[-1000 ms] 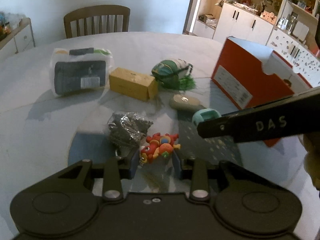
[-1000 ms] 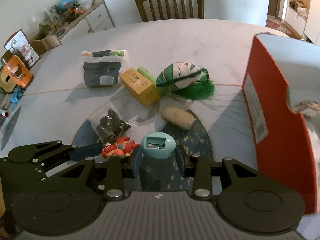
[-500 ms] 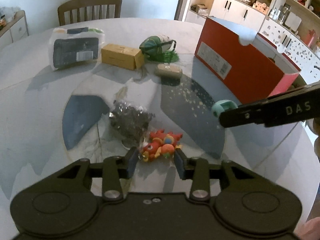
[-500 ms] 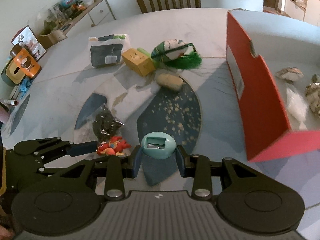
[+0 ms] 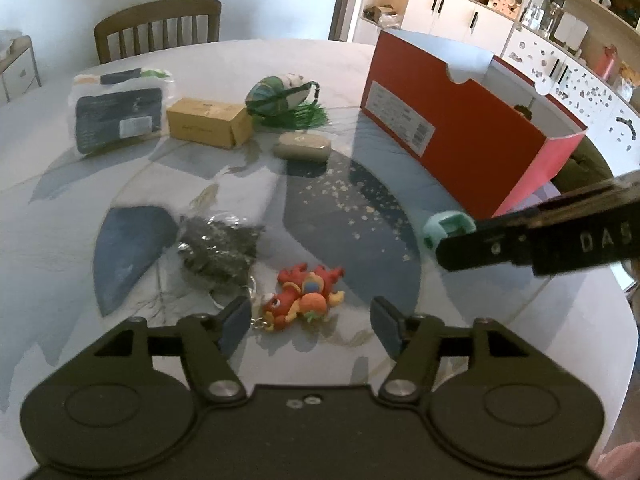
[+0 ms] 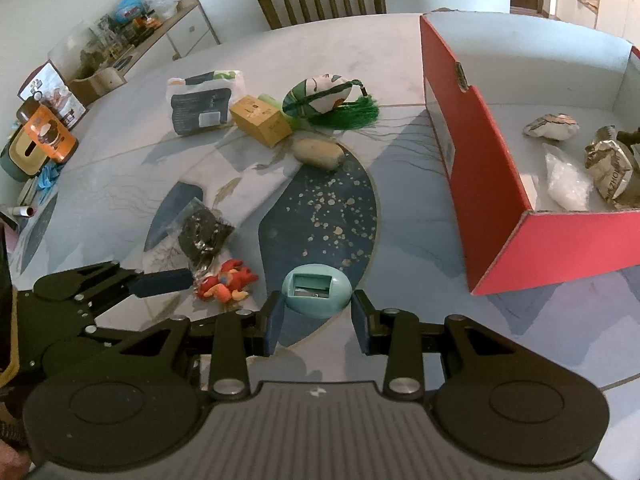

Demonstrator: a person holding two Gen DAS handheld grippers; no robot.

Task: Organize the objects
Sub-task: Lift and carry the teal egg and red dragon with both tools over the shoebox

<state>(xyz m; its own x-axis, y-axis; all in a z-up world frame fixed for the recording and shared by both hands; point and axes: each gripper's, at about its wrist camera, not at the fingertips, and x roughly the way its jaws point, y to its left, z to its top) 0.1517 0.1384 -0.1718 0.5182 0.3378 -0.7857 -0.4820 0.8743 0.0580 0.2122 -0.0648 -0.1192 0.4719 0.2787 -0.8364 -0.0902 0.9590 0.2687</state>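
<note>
Right gripper clamped on teal egg-shaped sharpener, lifted above the worktop near its front edge, short of the red box by the right edge. Left gripper spread wide, holding nothing, fingers either side of the red dragon keychain lying on the worktop beside a dark crinkled packet. Yellow carton, tasselled pouch and tan oblong toward the far edge.

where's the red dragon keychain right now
The red dragon keychain lies on the table between the open left gripper's fingers, just right of the dark foil packet; the right wrist view shows it lower left.
</note>
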